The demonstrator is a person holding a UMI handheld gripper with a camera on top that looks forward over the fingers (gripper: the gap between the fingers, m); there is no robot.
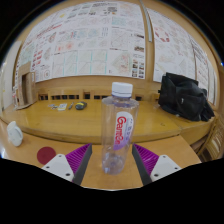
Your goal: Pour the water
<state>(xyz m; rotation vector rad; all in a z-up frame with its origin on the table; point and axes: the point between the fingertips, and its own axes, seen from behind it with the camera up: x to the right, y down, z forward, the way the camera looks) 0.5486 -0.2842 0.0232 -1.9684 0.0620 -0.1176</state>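
Clear thin plastic bottle [118,127] stands between your wide-open gripper [113,160] fingers; likely crushable, slippery, so squeeze mid-label gently

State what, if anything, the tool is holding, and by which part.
Nothing is clearly held. The water bottle stands on the wooden table between the open tool's fingers, with a gap at each side of its lower body.

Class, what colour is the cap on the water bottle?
White; the cap tops the clear bottle, standing between the open gripper fingers in the gripper view.
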